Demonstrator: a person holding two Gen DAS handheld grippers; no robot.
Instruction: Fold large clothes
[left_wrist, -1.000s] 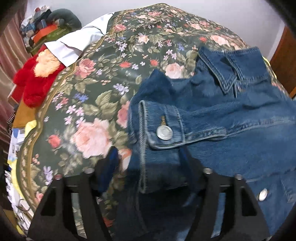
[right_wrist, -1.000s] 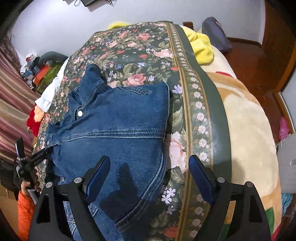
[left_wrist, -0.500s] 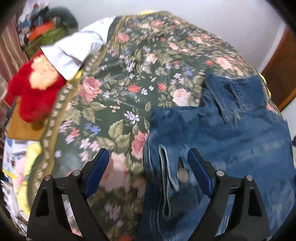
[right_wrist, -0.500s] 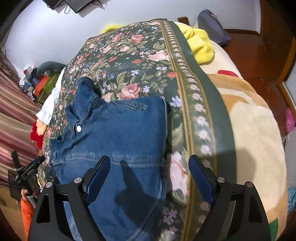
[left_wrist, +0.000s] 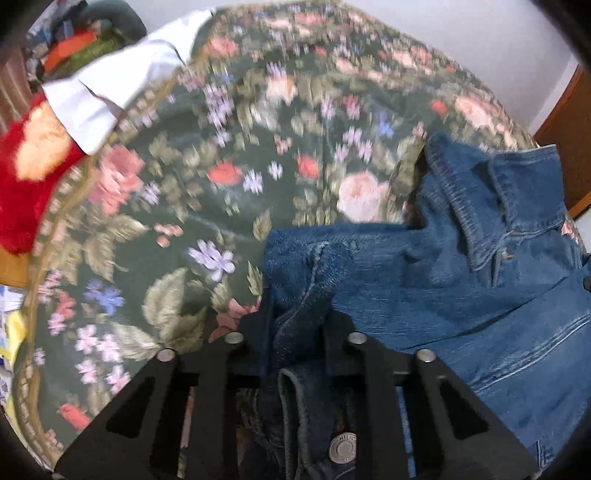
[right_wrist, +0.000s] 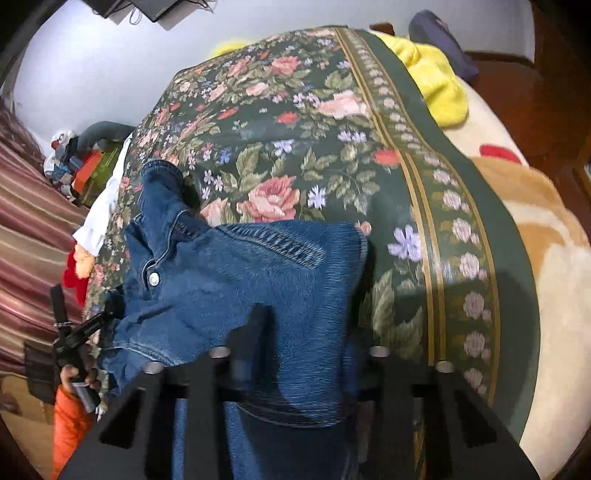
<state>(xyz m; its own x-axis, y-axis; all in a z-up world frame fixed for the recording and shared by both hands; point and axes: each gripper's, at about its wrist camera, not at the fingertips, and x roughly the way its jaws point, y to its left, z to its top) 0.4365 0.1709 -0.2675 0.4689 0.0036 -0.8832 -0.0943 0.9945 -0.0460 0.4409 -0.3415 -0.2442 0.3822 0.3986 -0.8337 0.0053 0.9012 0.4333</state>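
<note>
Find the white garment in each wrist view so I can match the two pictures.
Left wrist: white garment upper left, above the red plush toy.
Right wrist: white garment left edge, mid-height, beyond the denim jacket.
Shared landmark: the red plush toy beside it.

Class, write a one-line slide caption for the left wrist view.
Left tool, jaws just closed, pinches the denim jacket edge on a floral bedspread.

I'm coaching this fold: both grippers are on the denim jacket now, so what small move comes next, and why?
Probably lift both together and carry the near part toward the collar. The left gripper and right gripper have just closed, each pinching the denim jacket, which lies flat on the floral bedspread.
</note>
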